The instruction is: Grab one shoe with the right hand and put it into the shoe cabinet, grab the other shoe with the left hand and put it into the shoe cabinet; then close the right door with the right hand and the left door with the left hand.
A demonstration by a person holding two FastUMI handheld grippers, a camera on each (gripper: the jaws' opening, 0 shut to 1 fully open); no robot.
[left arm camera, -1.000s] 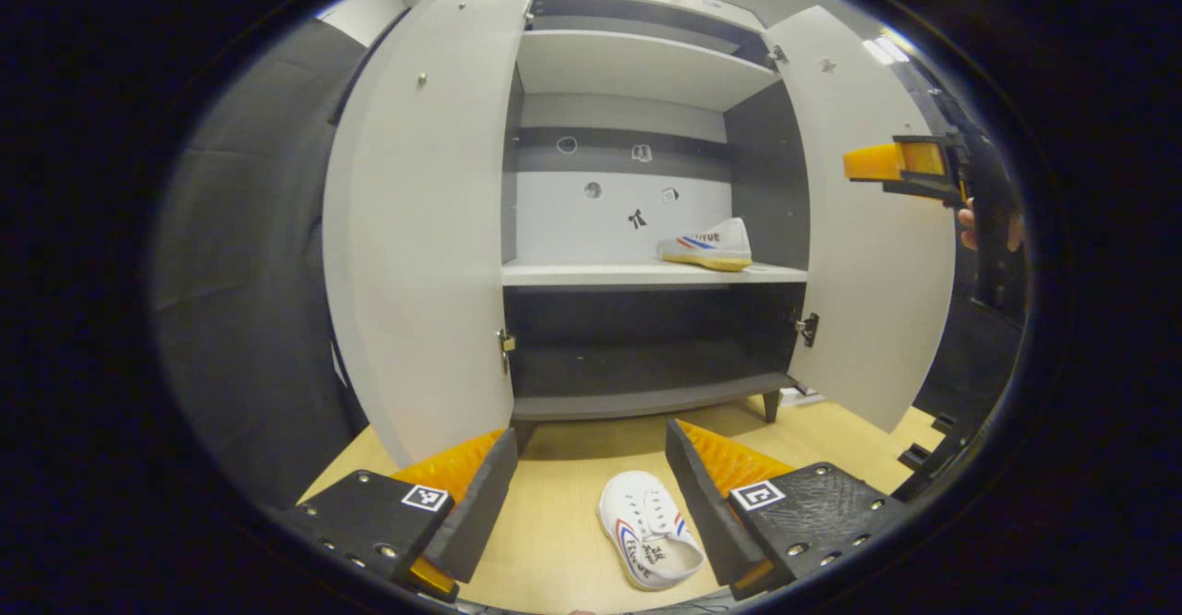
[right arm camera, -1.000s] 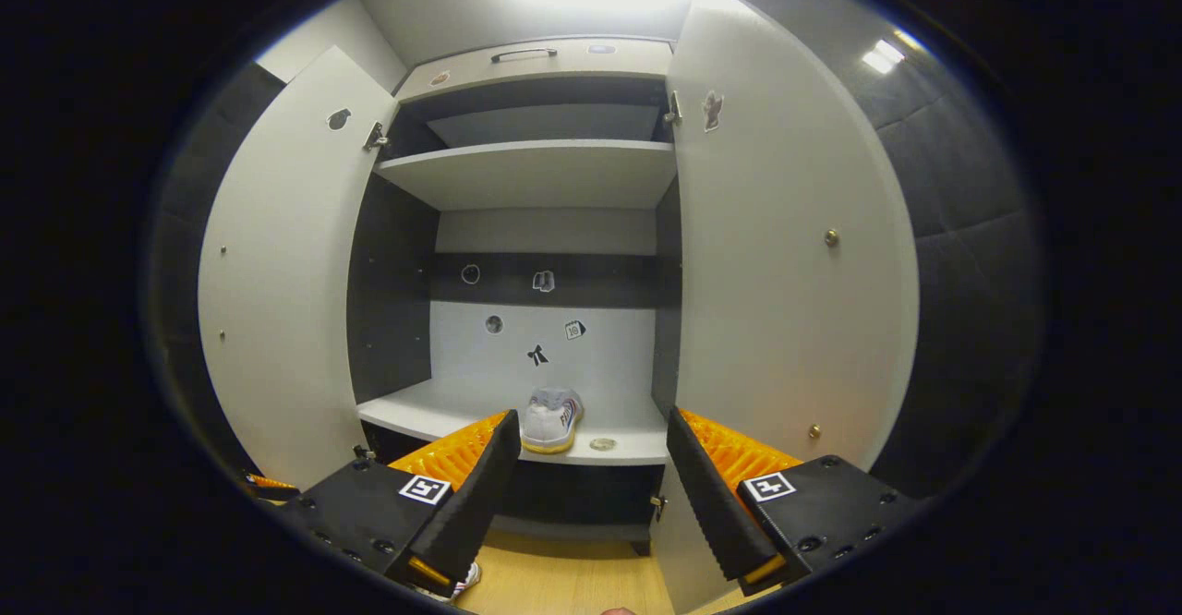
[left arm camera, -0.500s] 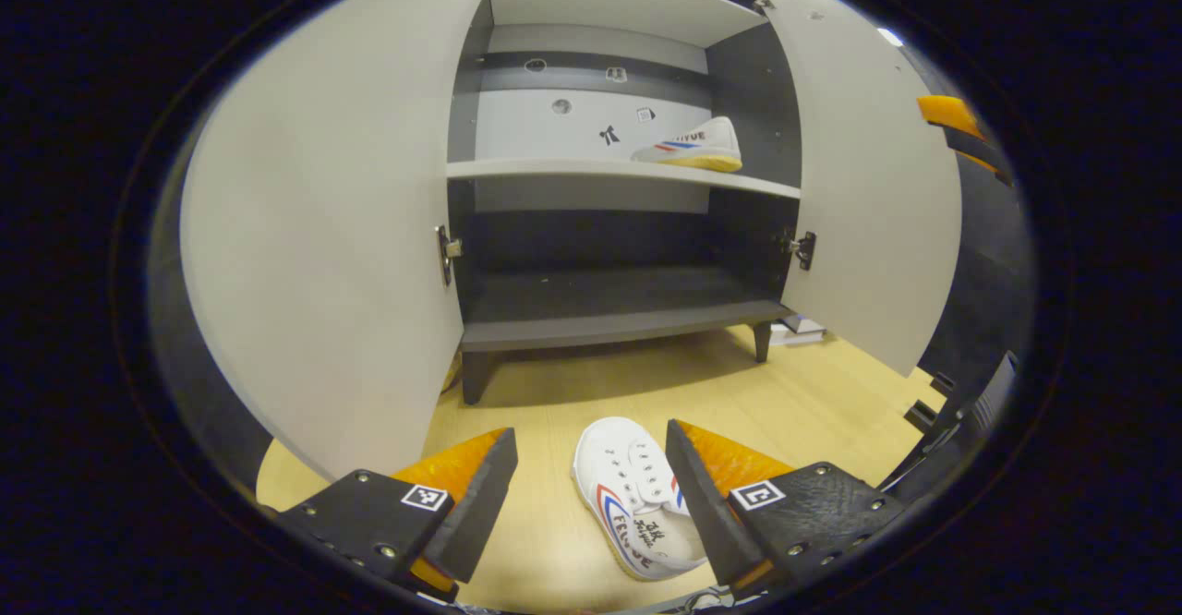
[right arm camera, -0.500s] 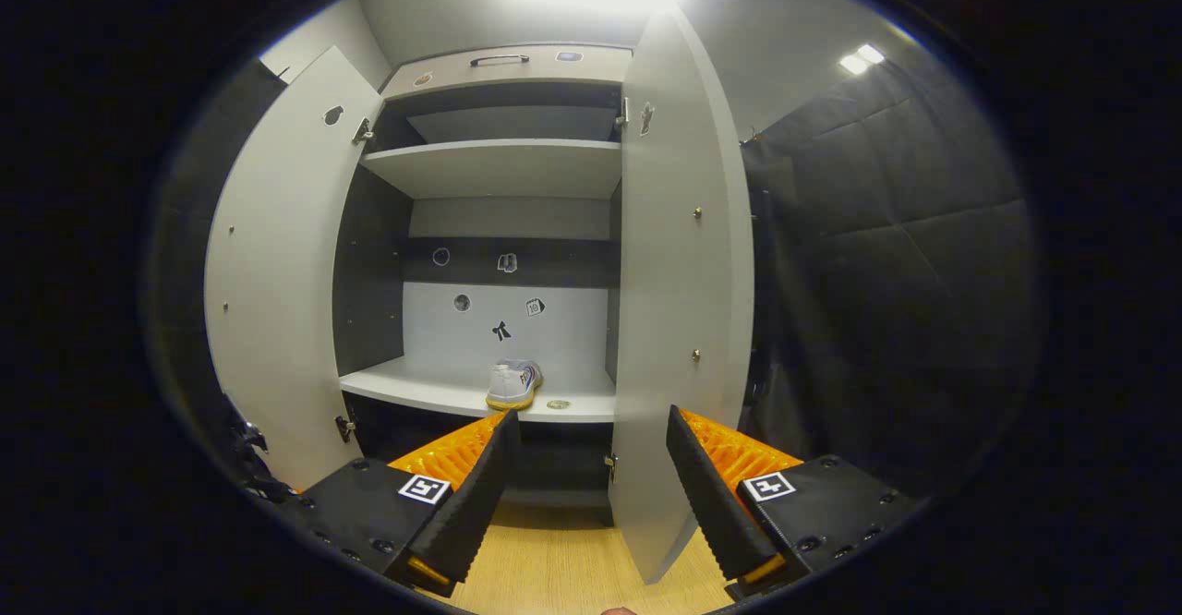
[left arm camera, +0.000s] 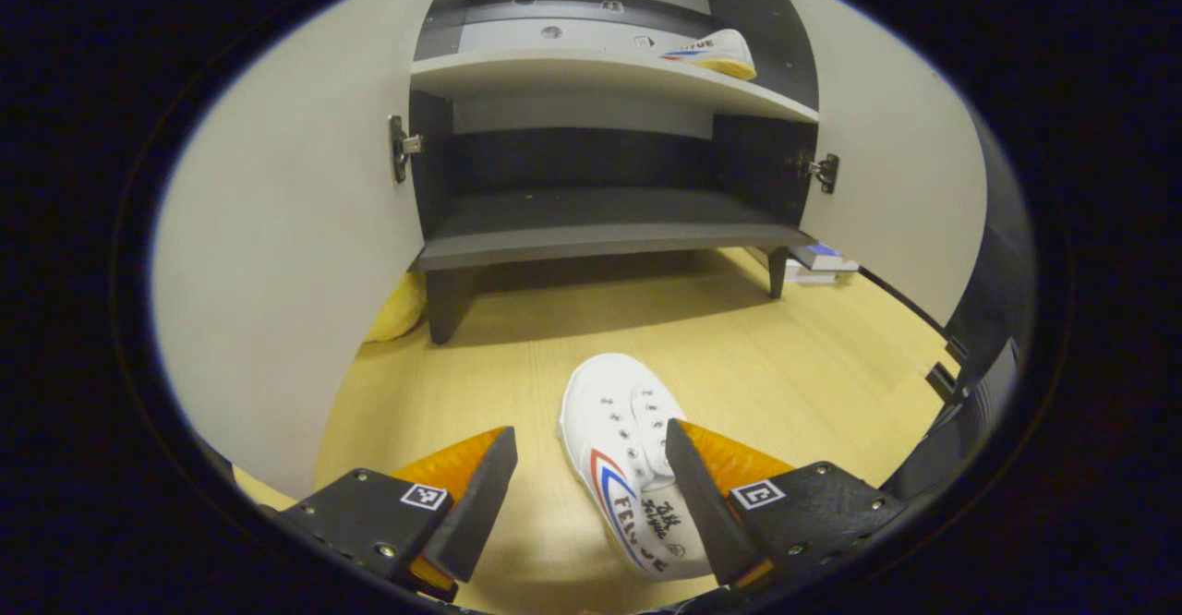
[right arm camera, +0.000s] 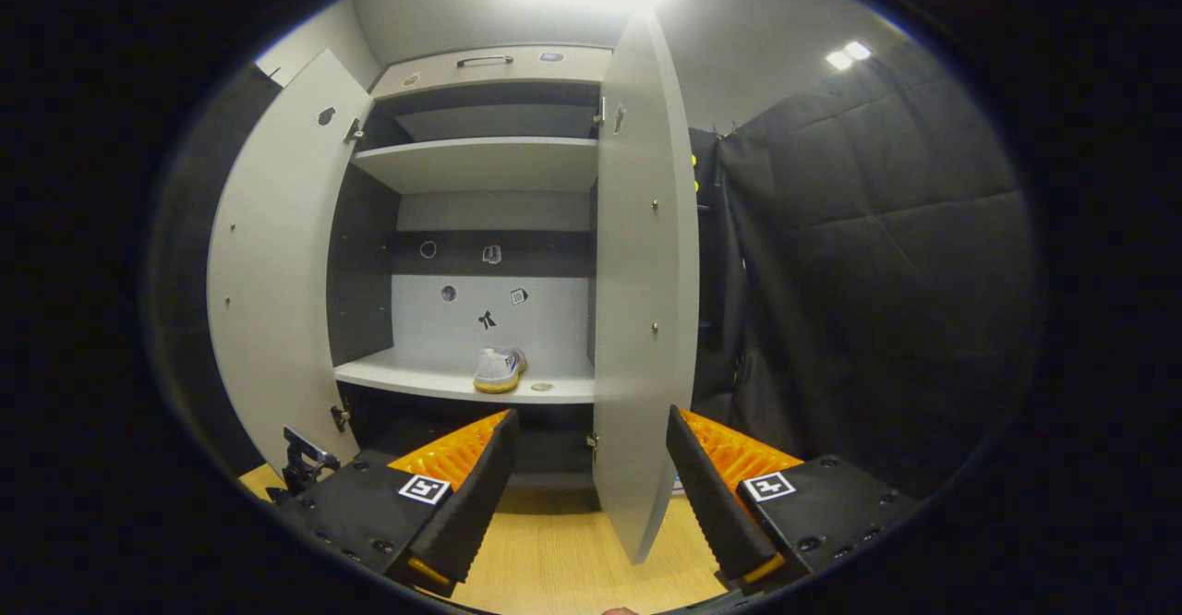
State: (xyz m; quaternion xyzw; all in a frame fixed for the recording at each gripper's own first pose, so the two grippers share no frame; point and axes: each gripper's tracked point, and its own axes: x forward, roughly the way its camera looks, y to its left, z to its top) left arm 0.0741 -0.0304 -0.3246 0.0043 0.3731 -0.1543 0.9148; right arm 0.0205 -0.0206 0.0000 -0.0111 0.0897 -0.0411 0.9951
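Pale wooden floor (left arm camera: 739, 356) runs from the foreground to the foot of the shoe cabinet (left arm camera: 591, 227), with bare boards on every side of the shoe on the floor (left arm camera: 621, 453). Left gripper view: the left gripper (left arm camera: 591, 486) hangs low over the floor, jaws wide apart and holding nothing; the white shoe lies between them, its heel end passing under the right-hand finger, its toe pointing toward the cabinet. Whether that finger touches the shoe cannot be told. Both doors stand open: the left door (left arm camera: 286, 255) swings out close to the gripper's left side, while the right door (left arm camera: 896, 190) leaves a broad gap of floor. The dark bottom shelf (left arm camera: 600, 227) is unoccupied; the second shoe (left arm camera: 716, 47) sits on the white middle shelf (left arm camera: 591, 70), near its right end and close to the front edge. Right gripper view: the right gripper (right arm camera: 591, 486), jaws apart and holding nothing, faces the leading edge of the right door (right arm camera: 642, 283), which is seen nearly edge-on. A padded black wall (right arm camera: 877, 273) stands well to the right of that door.
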